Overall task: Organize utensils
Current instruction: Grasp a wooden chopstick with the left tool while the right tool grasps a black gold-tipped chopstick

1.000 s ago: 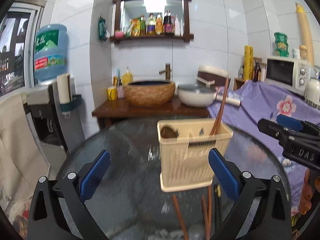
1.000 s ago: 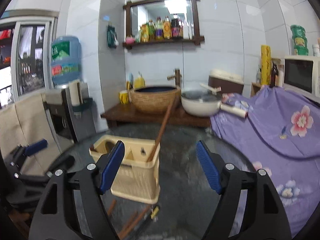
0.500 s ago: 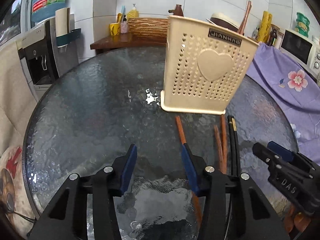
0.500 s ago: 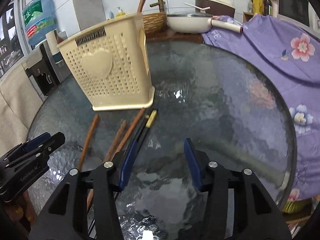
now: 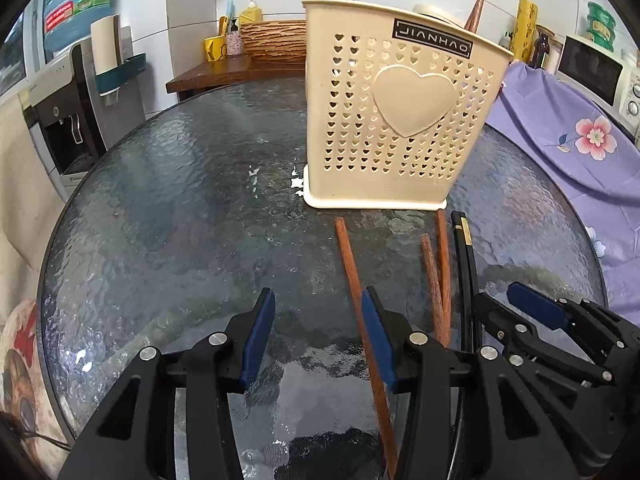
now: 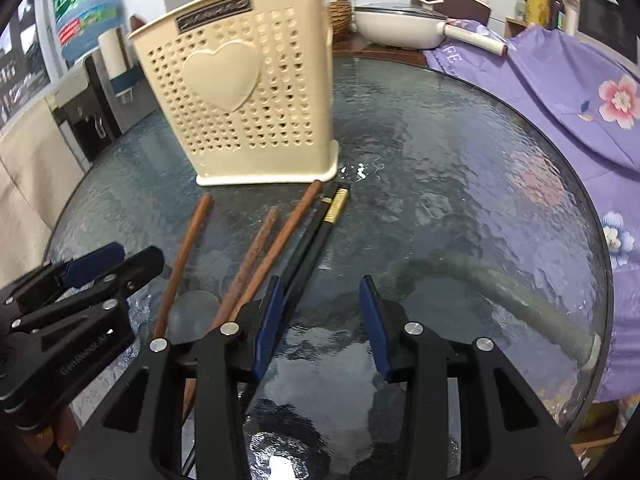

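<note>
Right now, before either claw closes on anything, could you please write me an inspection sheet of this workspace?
Surface: round textured glass table, dark rim, with light glare.
Job's things: cream utensil holder upright, one brown stick already standing in it. In front of it, flat on the glass, lie three brown chopsticks and a black pair with gold bands.
Clutter: a spoon-like shape beside the chopsticks, unclear.
Grippers: left claw open, low over the table, one brown chopstick passing by its right finger; right claw open, black pair by its left finger.
Cables: nothing seen.
Surroundings: purple floral cloth, white pan, water dispenser, microwave.
</note>
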`<state>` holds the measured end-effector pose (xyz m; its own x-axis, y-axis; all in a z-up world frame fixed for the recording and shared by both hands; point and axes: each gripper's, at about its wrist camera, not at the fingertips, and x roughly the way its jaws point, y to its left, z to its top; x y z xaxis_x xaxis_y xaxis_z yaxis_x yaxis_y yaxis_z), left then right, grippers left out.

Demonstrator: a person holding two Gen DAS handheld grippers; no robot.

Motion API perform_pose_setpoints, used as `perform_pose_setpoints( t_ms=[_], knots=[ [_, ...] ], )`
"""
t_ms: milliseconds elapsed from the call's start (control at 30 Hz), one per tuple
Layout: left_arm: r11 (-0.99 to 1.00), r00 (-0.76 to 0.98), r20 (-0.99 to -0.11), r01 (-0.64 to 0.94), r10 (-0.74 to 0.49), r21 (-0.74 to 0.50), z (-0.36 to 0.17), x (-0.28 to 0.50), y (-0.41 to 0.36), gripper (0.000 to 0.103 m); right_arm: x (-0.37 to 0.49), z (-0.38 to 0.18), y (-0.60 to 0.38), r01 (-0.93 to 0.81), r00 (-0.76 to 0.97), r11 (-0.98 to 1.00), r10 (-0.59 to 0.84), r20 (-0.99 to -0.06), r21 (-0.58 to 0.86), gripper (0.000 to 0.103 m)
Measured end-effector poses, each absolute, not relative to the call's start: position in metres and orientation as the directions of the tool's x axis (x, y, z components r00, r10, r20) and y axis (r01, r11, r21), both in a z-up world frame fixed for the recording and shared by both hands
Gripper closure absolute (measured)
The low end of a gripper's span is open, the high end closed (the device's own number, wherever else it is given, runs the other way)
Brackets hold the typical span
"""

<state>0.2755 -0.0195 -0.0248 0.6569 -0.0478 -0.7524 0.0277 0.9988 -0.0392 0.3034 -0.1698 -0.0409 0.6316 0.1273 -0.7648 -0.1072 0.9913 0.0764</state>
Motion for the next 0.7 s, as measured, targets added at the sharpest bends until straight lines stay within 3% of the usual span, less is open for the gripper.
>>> perform_pose_setpoints(
  t_ms=[333,467,700],
  knots=[
    [0.998,0.634,-0.771,0.048,-0.057,-0.035,-0.03,0.282,-0.022,0.059,0.317,-0.039,-0.182,-0.147,0.572,0.985,0.162,-0.804,0.094,0.07],
    [0.998,0.628,-0.776,0.051,-0.061,-0.037,-0.031,0.286,-0.022,0.062,0.328,-0.039,-0.192,-0.119,0.569,0.988,0.147,-0.809,0.096,0.079],
    [0.997,0.604,-0.794,0.046,-0.072,-0.055,-0.034,0.303,-0.017,0.065,0.346,-0.041,-0.181,-0.109,0.584,0.993,0.097,-0.806,0.041,0.079]
  ],
)
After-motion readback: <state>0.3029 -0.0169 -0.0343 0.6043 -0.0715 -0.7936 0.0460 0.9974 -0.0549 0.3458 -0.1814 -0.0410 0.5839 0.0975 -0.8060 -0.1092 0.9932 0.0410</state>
